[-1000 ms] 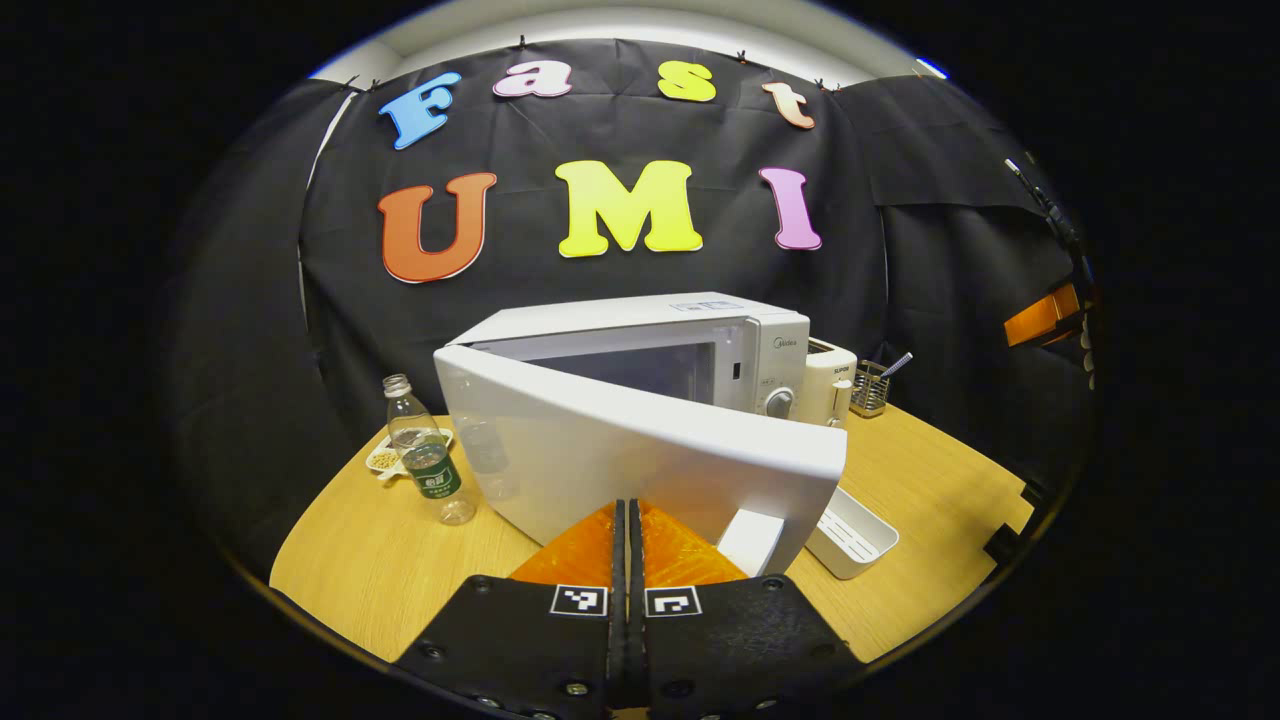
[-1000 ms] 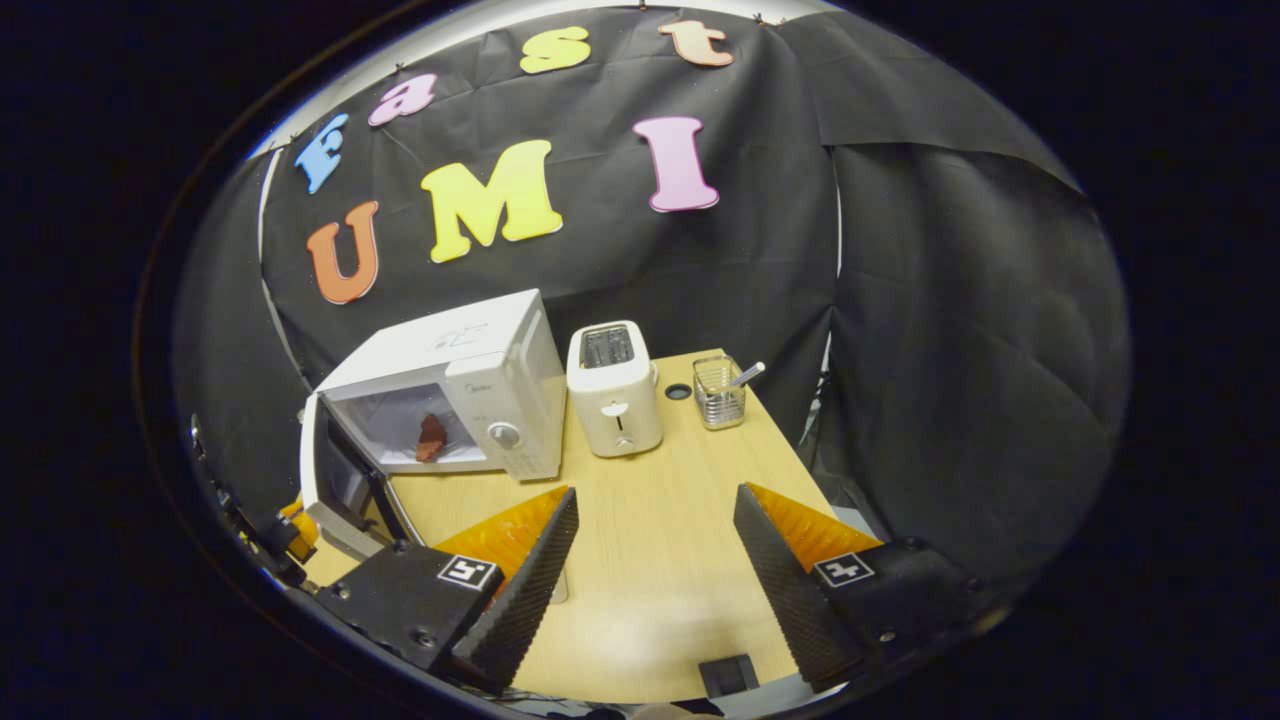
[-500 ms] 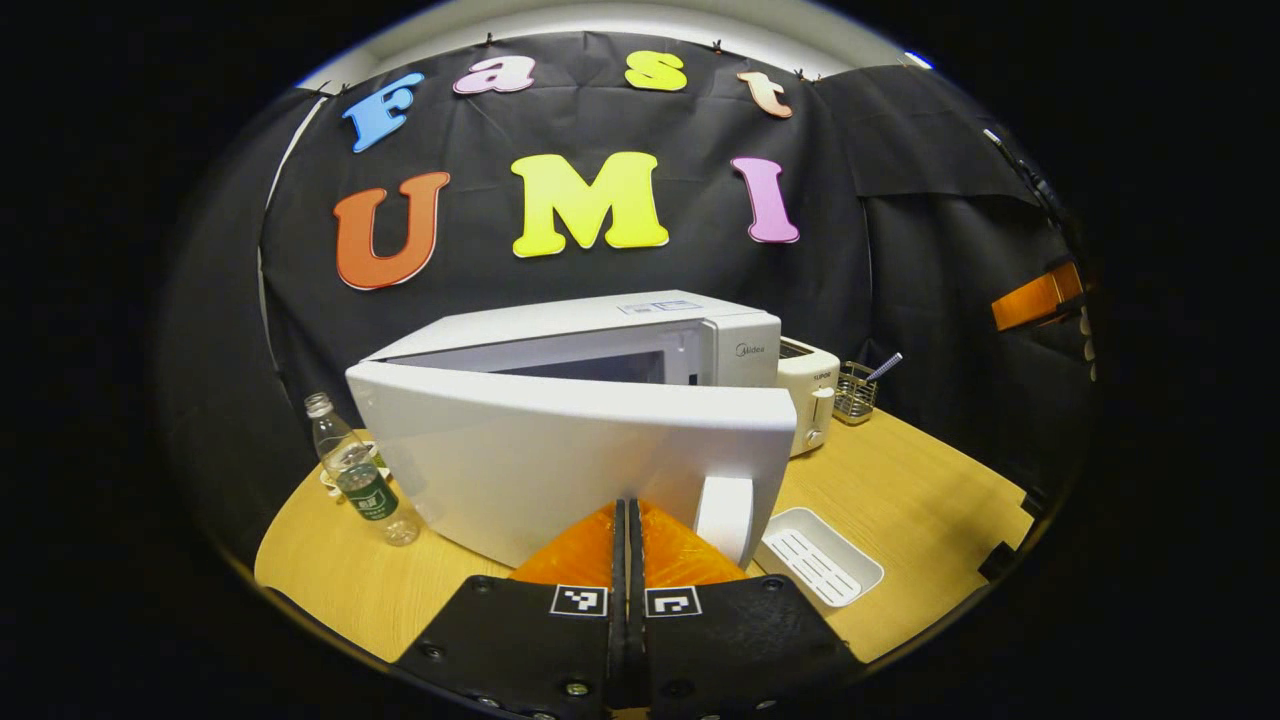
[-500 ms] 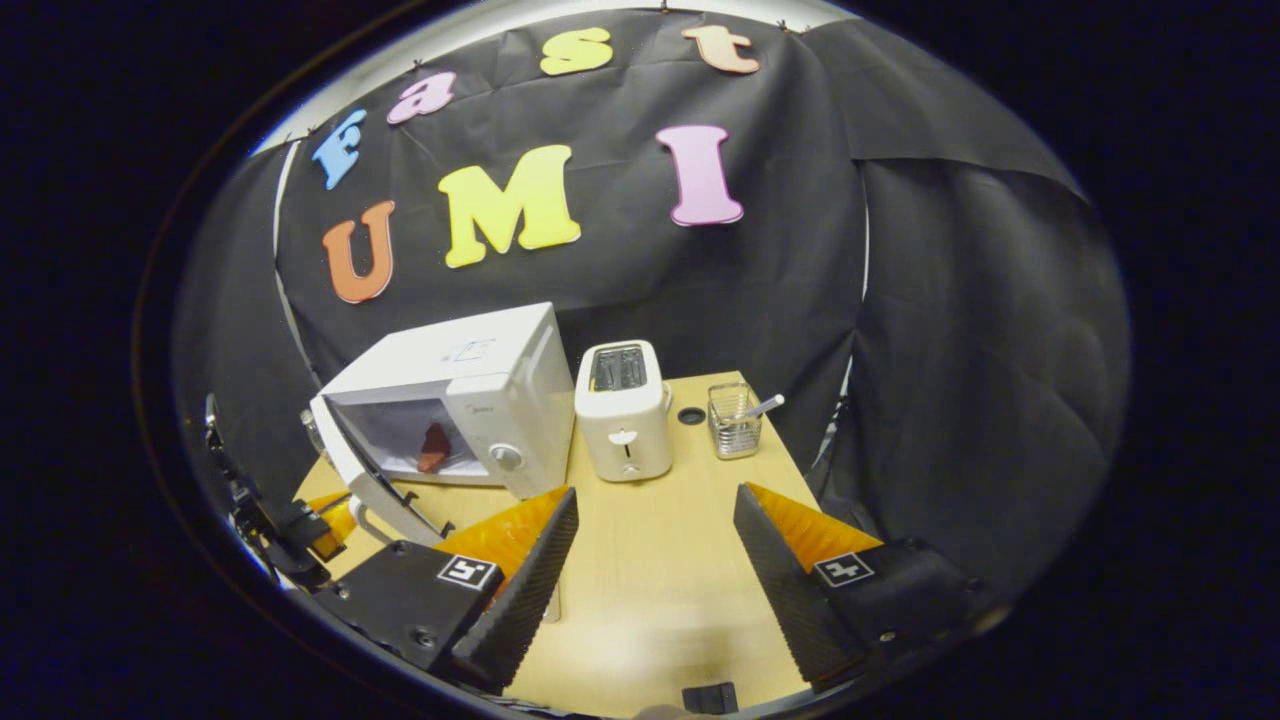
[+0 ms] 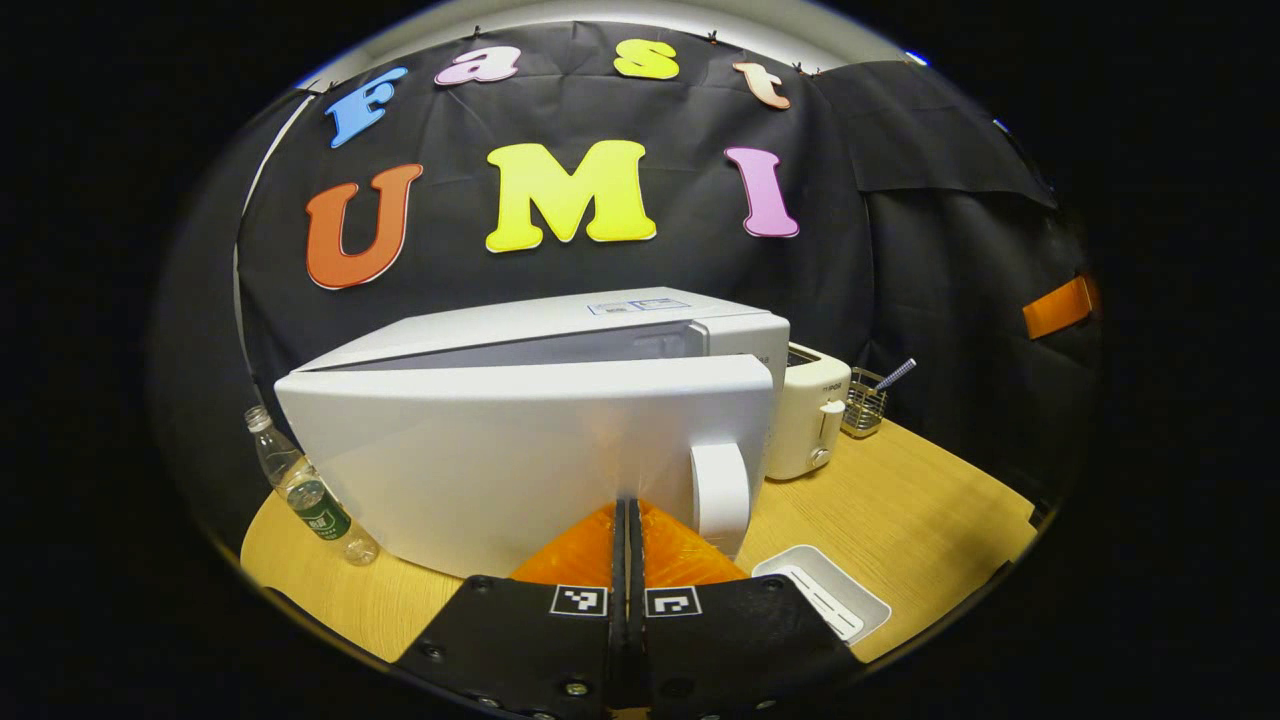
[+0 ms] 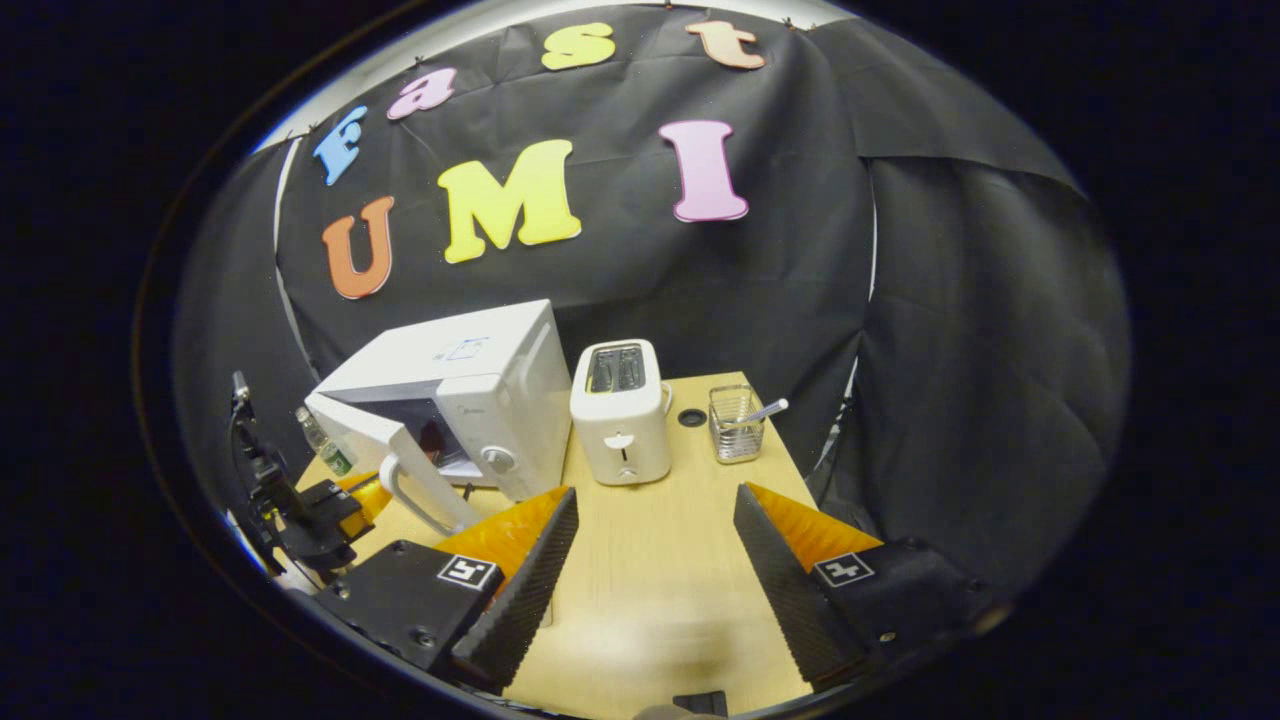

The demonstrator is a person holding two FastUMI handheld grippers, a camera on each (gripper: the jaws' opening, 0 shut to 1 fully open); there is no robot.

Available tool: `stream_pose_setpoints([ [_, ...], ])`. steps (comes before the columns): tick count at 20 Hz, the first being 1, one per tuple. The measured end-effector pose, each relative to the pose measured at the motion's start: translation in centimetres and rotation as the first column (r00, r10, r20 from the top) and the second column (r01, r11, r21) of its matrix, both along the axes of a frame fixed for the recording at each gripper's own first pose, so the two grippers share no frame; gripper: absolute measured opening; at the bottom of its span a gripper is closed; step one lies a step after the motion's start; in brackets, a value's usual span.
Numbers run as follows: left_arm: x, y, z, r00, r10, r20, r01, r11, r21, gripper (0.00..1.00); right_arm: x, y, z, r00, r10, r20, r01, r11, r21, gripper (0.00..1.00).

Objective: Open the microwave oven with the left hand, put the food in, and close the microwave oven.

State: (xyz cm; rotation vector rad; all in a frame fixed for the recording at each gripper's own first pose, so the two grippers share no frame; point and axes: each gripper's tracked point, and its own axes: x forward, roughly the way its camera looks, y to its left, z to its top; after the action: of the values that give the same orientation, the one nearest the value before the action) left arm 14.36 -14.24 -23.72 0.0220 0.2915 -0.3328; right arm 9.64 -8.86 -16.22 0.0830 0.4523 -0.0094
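Observation:
The white microwave (image 5: 560, 325) stands at the table's back with its door (image 5: 500, 460) ajar, swung most of the way toward the body. The door's white handle (image 5: 722, 495) is at its right end. My left gripper (image 5: 628, 504) is shut, nothing between its fingers, its tips against the door's outer face just left of the handle. In the right gripper view the microwave (image 6: 470, 365) shows a narrow gap behind the door (image 6: 372, 440); the door hides most of the inside, so I cannot make out the food. My right gripper (image 6: 650, 520) hangs open over the table, holding nothing.
A white toaster (image 6: 620, 415) stands right of the microwave, then a wire holder (image 6: 735, 422) with a utensil. A water bottle (image 5: 312, 492) is left of the microwave. A white slotted tray (image 5: 825, 592) lies on the wooden table (image 6: 660, 570) near the front.
The microwave door has swung from wide open to nearly shut, with my left gripper following behind it. The right gripper has stayed open and almost still.

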Motion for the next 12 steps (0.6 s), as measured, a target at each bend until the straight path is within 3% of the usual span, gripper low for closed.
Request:
stream_pose_setpoints([
  [1,0.6,-0.2,-0.1,1.0,0.005,0.002,-0.005,1.0,-0.004,0.0,0.1,-0.1,-0.2,1.0,0.001,-0.005,-0.001,1.0,-0.002,1.0],
  [2,1.1,-0.4,-0.1,1.0,0.011,0.0,-0.011,1.0,-0.008,0.0,0.3,-0.1,-0.2,1.0,0.002,-0.007,-0.002,1.0,-0.006,0.89],
  [3,1.7,-0.6,-0.1,1.0,0.015,0.0,-0.015,1.0,-0.015,0.0,0.4,-0.2,-0.2,1.0,0.004,-0.007,-0.004,1.0,-0.008,1.0],
  [8,4.2,-1.3,0.1,0.999,0.032,0.012,-0.031,0.999,-0.015,0.0,1.2,0.5,0.1,1.0,0.029,-0.001,-0.029,1.0,-0.012,1.0],
  [9,4.7,-1.4,0.2,0.999,0.037,0.013,-0.037,0.999,-0.019,0.0,1.3,0.7,0.2,0.999,0.032,-0.004,-0.032,0.999,-0.013,0.9],
  [12,5.6,-1.4,0.2,0.998,0.055,0.009,-0.054,0.998,-0.035,0.0,1.4,0.5,0.0,0.999,0.033,-0.009,-0.033,0.999,-0.015,0.9],
])
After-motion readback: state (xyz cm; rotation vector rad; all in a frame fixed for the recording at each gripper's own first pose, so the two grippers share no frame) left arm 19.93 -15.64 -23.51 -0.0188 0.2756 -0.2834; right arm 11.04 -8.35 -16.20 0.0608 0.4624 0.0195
